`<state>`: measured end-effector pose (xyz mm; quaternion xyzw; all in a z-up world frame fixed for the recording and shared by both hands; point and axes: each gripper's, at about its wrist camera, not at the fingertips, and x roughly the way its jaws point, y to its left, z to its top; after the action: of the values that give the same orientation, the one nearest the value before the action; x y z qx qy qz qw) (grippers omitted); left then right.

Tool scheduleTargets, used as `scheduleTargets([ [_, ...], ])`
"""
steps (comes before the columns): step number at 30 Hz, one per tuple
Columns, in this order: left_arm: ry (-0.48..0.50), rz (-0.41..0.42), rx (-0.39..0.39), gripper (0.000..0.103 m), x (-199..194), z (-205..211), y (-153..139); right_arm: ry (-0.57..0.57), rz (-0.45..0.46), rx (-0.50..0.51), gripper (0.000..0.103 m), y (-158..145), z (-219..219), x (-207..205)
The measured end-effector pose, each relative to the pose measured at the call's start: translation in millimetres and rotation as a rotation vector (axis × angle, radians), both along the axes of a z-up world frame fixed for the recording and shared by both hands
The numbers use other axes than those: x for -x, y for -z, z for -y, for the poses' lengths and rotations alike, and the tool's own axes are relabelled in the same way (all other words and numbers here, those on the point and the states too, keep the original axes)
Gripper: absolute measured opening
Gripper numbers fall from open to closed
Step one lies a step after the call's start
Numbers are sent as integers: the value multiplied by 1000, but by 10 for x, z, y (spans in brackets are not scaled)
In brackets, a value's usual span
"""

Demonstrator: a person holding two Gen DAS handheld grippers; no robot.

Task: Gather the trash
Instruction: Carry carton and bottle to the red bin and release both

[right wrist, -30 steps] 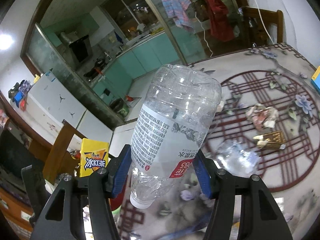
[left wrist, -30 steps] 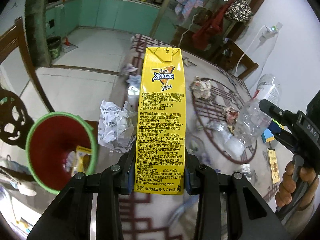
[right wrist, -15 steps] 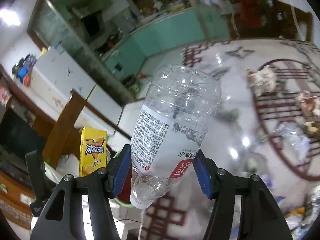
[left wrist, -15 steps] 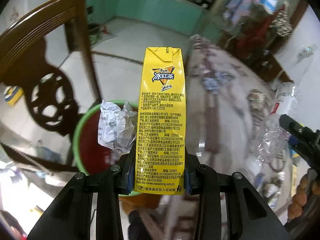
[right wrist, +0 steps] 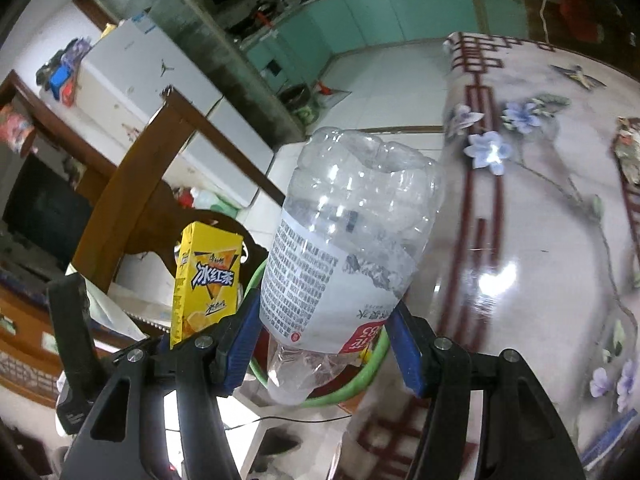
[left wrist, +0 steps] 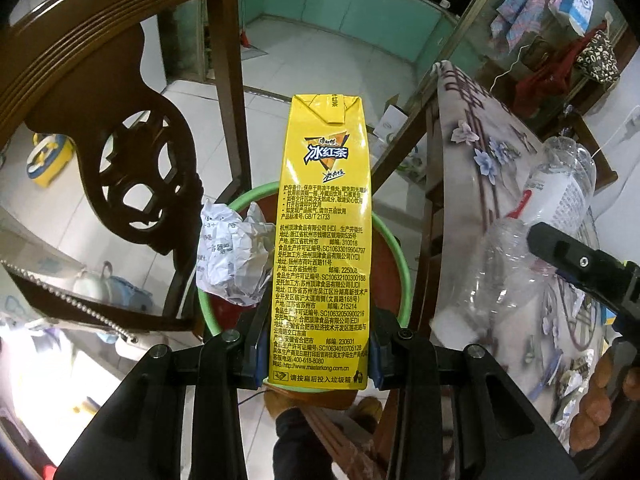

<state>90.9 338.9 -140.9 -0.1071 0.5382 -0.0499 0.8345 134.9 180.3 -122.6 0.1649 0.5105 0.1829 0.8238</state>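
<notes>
Fingers [left wrist: 260, 344] of the left gripper [left wrist: 316, 354] pinch the lower end of a yellow carton [left wrist: 322, 240], which stands upright through the centre of the left wrist frame. A crumpled paper [left wrist: 232, 258] is wedged against the carton's left side, just above the left finger. Behind and below both, a bin [left wrist: 404, 276] with a green rim and dark red inside sits at frame centre, so carton and paper hang over its opening. A dark wooden chair [left wrist: 120, 92] fills the upper left of that frame, and the patterned worktop [left wrist: 472, 168] runs down the right side. At the right edge the right gripper appears side-on, holding a clear bottle [left wrist: 560, 192] above the worktop edge.

From the right wrist view, the right gripper [right wrist: 326, 344] has its blue-padded fingers [right wrist: 406, 348] clamped on the bottle [right wrist: 344, 256] near its neck, the base pointing up and away, the white label facing the camera. The bin's green rim [right wrist: 372, 364] shows just below and behind the bottle's neck. At lower left of this frame the carton [right wrist: 208, 280] stands in the left gripper [right wrist: 168, 350]. The worktop [right wrist: 540, 240] with blue flowers covers the right half.
</notes>
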Motion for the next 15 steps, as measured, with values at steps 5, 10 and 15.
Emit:
scheduleTargets([
  [5, -22, 22, -32, 49, -51, -55, -14, -30, -7, 13, 60, 24, -116, -72],
  [10, -38, 91, -38, 85, -35, -85, -152, -5, -3, 11, 60, 5, -64, -41],
  [15, -31, 104, -36, 85, -36, 1, -221, 33, 17, 13, 60, -94, 123, 58],
])
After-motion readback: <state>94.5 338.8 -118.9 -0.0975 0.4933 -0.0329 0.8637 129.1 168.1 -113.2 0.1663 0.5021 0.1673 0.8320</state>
